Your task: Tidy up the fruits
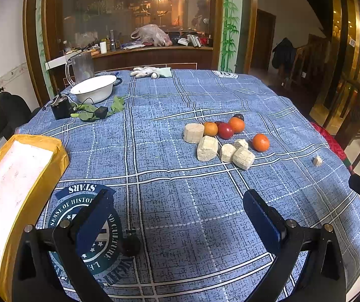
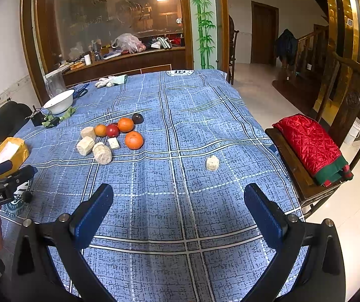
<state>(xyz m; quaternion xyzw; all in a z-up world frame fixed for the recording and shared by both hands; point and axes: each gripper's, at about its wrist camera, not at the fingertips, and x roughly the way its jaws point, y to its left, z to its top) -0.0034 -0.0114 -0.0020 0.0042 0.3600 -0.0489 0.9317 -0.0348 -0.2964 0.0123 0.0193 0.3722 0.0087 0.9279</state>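
We see our left gripper (image 1: 180,216) and right gripper (image 2: 178,207) both spread wide with nothing between the fingers, hovering over the blue checked tablecloth (image 1: 170,201). The fruit cluster (image 1: 230,127) of oranges, a red fruit and a dark one lies well ahead, touching pale cut chunks (image 1: 217,146); one lone chunk (image 2: 212,163) sits apart, ahead of the right gripper. Bare cloth lies between tools and fruit. The table's right edge falls off near a chair with a red quilted cloth (image 2: 310,146).

Bare cloth (image 2: 180,201) ahead; lone chunk (image 2: 212,163) right, fruit cluster (image 2: 119,132) beyond.
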